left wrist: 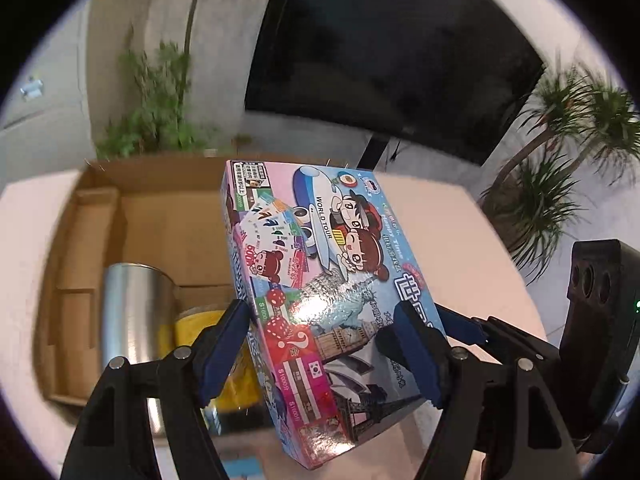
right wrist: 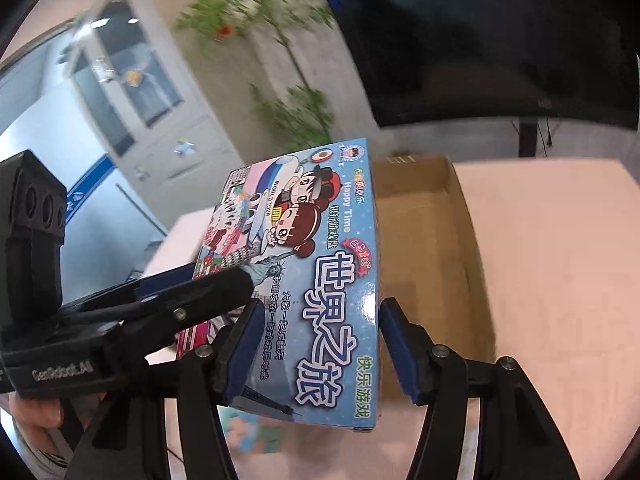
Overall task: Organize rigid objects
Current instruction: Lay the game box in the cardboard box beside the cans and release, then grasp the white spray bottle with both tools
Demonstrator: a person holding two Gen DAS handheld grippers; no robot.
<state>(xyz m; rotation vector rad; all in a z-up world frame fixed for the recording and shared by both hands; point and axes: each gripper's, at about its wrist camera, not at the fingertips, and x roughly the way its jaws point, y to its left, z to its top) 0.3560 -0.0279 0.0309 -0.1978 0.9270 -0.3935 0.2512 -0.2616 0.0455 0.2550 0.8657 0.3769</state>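
Table (left wrist: pixel 472 240) fills the lower part of both views, pale pink and flat. Cardboard box (left wrist: pixel 168 216) sits open on it, reaching the table's far edge; from my right wrist its bare floor and right wall (right wrist: pixel 460 216) show beyond what I hold. Game box (left wrist: pixel 320 304), blue with cartoon children, an airplane and landmarks printed on it, hangs tilted in the air above the table, over the near right part of the cardboard box, touching neither as far as I can tell. My left gripper (left wrist: pixel 324 344) pinches it across its width, one blue pad on each long side. My right gripper (right wrist: pixel 316 344) stands spread around the same game box (right wrist: pixel 320 280): its left pad lies against the lid, while the right finger (right wrist: pixel 400 356) sits just beside the edge, and I cannot tell if it touches. Inside the cardboard box, at its near edge, a shiny metal cup (left wrist: pixel 136 312) stands beside a yellow-labelled jar (left wrist: pixel 218 356).
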